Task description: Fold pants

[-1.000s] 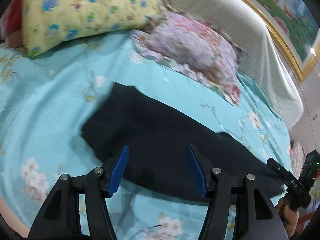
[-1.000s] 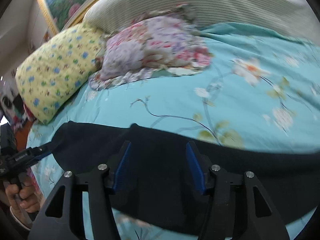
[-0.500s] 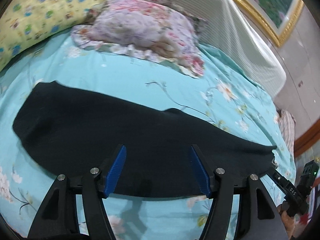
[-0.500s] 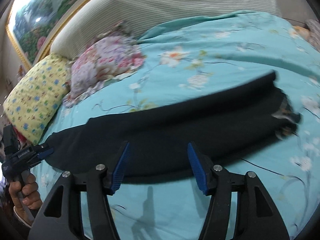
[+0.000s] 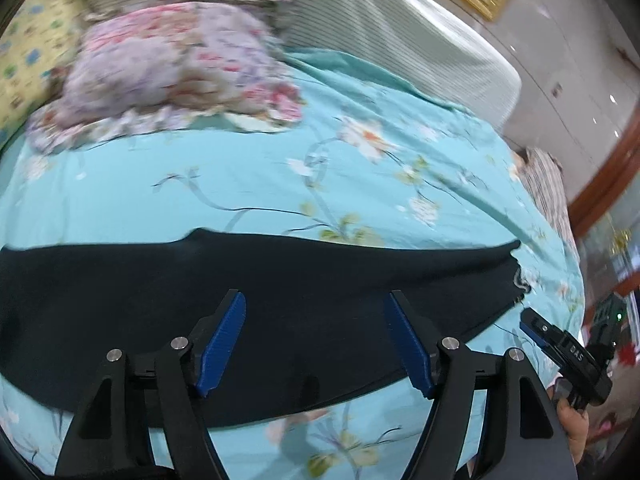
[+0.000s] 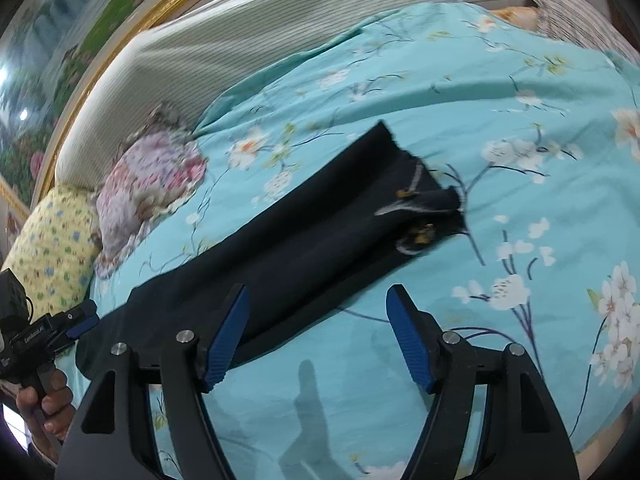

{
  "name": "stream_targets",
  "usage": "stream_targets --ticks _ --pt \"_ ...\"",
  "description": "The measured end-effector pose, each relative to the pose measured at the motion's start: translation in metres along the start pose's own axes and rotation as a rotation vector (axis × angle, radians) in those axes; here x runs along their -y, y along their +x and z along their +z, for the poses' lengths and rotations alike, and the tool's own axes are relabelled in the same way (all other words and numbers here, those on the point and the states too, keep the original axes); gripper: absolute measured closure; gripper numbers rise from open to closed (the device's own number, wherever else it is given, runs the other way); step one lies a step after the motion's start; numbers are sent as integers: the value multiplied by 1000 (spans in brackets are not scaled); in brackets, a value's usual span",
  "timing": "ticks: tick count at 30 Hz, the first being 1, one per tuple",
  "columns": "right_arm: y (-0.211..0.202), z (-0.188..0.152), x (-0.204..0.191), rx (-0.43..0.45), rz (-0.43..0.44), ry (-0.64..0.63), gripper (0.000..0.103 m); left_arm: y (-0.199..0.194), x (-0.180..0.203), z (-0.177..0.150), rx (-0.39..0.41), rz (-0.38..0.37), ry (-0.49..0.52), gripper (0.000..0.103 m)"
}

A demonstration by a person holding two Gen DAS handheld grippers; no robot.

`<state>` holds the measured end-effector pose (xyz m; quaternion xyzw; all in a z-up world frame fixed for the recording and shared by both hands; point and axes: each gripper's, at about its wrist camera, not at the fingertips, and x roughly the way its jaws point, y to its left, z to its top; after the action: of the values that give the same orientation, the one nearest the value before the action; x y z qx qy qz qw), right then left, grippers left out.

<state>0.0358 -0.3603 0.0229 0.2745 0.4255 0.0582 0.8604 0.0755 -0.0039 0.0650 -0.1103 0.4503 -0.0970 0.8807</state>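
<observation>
The black pants [image 5: 256, 300] lie flat in a long strip across the turquoise floral bedsheet [image 5: 280, 172]. In the right wrist view the pants [image 6: 304, 248] run diagonally, waistband with drawstring [image 6: 416, 216] at the far right end. My left gripper [image 5: 316, 336] is open and empty, hovering over the middle of the pants. My right gripper [image 6: 318, 334] is open and empty, above the near edge of the pants and bare sheet. The right gripper also shows in the left wrist view [image 5: 560, 348], beside the waistband end. The left gripper shows in the right wrist view [image 6: 80, 322] at the leg end.
A pink floral pillow [image 5: 176, 68] and a yellow pillow [image 6: 52, 248] lie at the head of the bed. A striped white headboard [image 5: 420, 40] stands behind them. A framed painting [image 6: 100, 28] hangs above. Striped cloth [image 5: 544, 188] lies at the bed's far right edge.
Both cameras have swung to the right along the pants. The waistband end has come into view. Both grippers stay open and empty.
</observation>
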Motion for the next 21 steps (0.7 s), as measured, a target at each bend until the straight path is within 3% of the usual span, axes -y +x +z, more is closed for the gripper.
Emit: stream_targets --ticks 15,17,18,19,21 --pt "26 27 53 57 62 258 32 74 94 26 -153 -110 215 30" --pt "32 29 55 56 46 258 52 84 106 29 -173 -125 246 30" --pt "35 29 58 51 35 265 73 89 112 30 -184 -136 265 30" --pt "37 30 62 46 34 276 85 94 121 31 -197 -146 288 30" --pt "37 29 73 50 56 288 89 104 136 33 -213 -161 327 30"
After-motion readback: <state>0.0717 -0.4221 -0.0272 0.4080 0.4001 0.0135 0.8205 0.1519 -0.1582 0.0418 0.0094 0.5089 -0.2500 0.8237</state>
